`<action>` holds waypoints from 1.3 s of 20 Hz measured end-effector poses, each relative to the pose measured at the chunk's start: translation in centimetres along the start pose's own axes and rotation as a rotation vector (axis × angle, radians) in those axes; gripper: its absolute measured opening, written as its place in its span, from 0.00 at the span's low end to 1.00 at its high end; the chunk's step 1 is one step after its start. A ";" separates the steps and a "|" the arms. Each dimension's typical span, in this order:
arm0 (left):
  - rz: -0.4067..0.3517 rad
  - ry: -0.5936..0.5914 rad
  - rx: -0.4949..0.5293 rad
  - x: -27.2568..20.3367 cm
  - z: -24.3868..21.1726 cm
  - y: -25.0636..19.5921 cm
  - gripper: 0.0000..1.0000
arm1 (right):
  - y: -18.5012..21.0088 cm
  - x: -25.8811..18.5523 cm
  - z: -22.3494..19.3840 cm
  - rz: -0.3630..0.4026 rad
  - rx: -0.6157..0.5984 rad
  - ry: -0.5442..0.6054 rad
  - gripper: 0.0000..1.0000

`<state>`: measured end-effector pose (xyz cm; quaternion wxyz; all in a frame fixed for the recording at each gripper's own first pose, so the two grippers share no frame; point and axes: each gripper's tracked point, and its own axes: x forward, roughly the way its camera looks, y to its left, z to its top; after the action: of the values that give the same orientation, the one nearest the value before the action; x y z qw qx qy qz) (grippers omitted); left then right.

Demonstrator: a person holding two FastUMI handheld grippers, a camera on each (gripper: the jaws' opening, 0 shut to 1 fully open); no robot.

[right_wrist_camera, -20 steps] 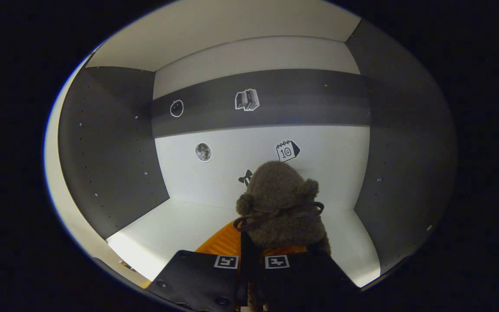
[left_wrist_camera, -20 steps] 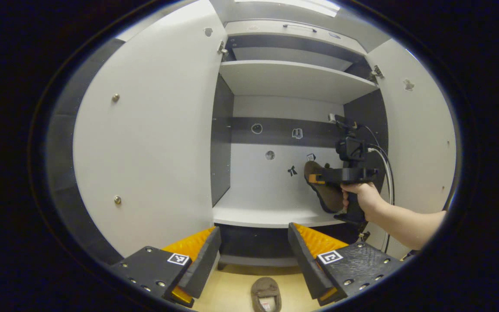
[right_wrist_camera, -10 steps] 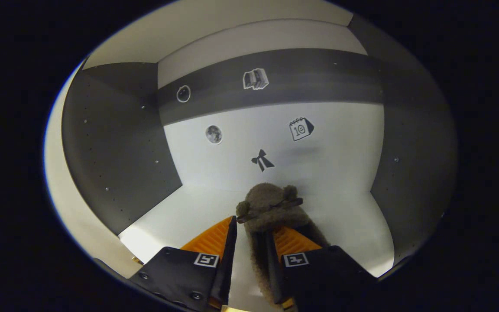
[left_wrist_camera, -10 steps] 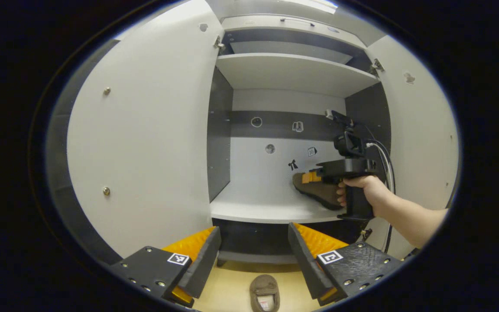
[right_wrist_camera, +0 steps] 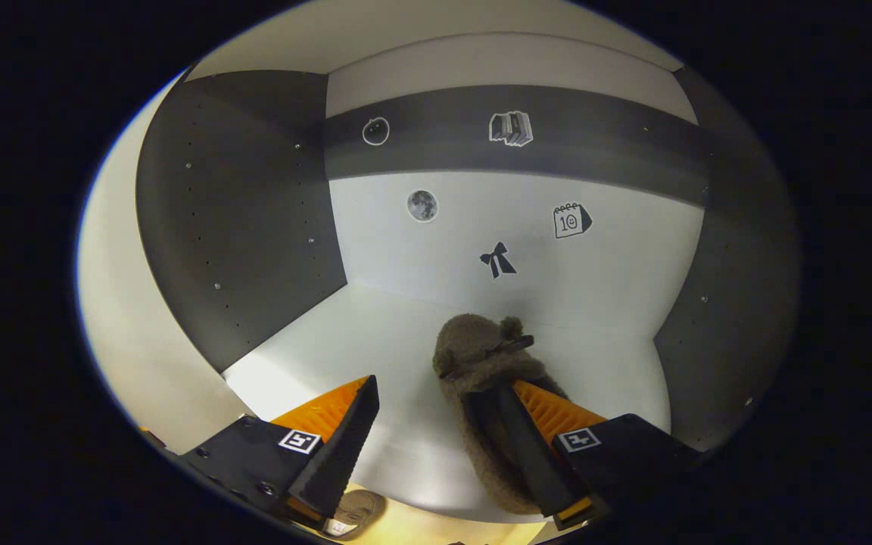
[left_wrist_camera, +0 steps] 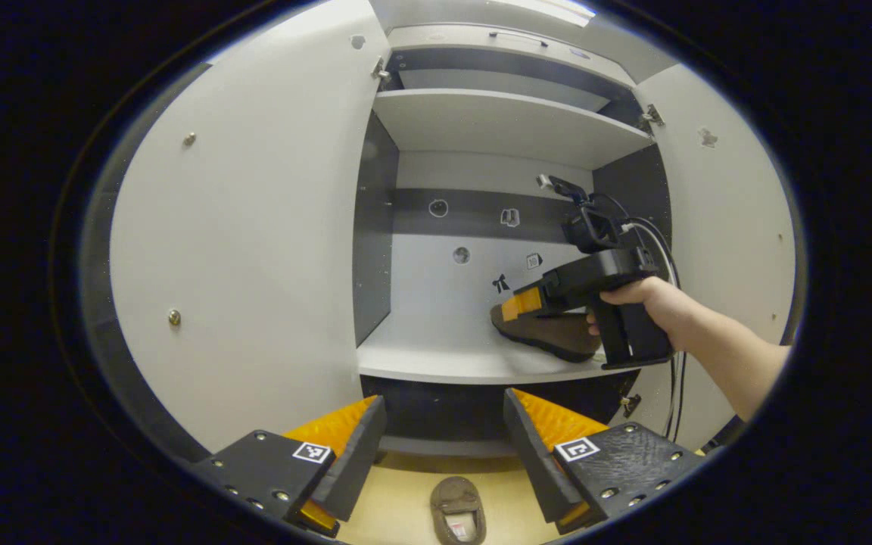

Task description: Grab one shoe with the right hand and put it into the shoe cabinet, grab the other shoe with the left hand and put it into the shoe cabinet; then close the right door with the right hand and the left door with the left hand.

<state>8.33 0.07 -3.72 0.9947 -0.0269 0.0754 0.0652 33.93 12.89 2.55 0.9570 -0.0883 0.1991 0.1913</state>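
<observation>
First shoe shelved, second one waiting on the floor

I am holding my left gripper (left_wrist_camera: 443,454) low in front of the shoe cabinet (left_wrist_camera: 512,129), its fingers spread wide with nothing between them. To its left the left door (left_wrist_camera: 254,227) is standing fully open. Straight below and ahead, between my fingers, the second shoe (left_wrist_camera: 457,518) is lying on the floor just in front of the cabinet's base, untouched, so I judge my half of the job is not yet begun.

Moving right, on the middle shelf (left_wrist_camera: 436,356), the first shoe (left_wrist_camera: 546,337) is resting flat on its sole toward the right side. My right gripper (left_wrist_camera: 519,303) is sitting just above it; in the right gripper view its fingers are parted wide, the right gripper (right_wrist_camera: 436,424) open with the first shoe (right_wrist_camera: 489,393) lying loose against the right finger, not clamped. Farthest right, the right door (left_wrist_camera: 724,227) is also hanging open.

So one shoe is placed. I am judging what remains: picking up the floor shoe, shelving it, then closing both doors
</observation>
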 end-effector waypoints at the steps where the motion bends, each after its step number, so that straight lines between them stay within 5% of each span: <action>1: -0.015 -0.003 -0.002 0.1 0.0 0.2 0.91 | -0.1 -0.4 0.1 -0.007 -0.010 0.017 0.98; 4: -0.047 -0.002 0.005 0.2 -0.3 1.1 0.91 | -1.1 -2.7 1.5 -0.083 -0.071 -0.028 0.98; 15: -0.177 0.095 0.065 0.6 -5.2 1.5 0.91 | -1.2 -15.2 2.6 -0.188 0.037 -0.253 0.99; 26: -0.248 0.380 0.194 0.8 -18.9 0.6 0.91 | 1.2 -23.3 -5.8 -0.290 0.085 -0.386 0.96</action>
<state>6.26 -0.46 -22.50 0.9609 0.0477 0.2633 -0.0712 11.68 4.84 6.88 0.9977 -0.0376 0.0057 0.0568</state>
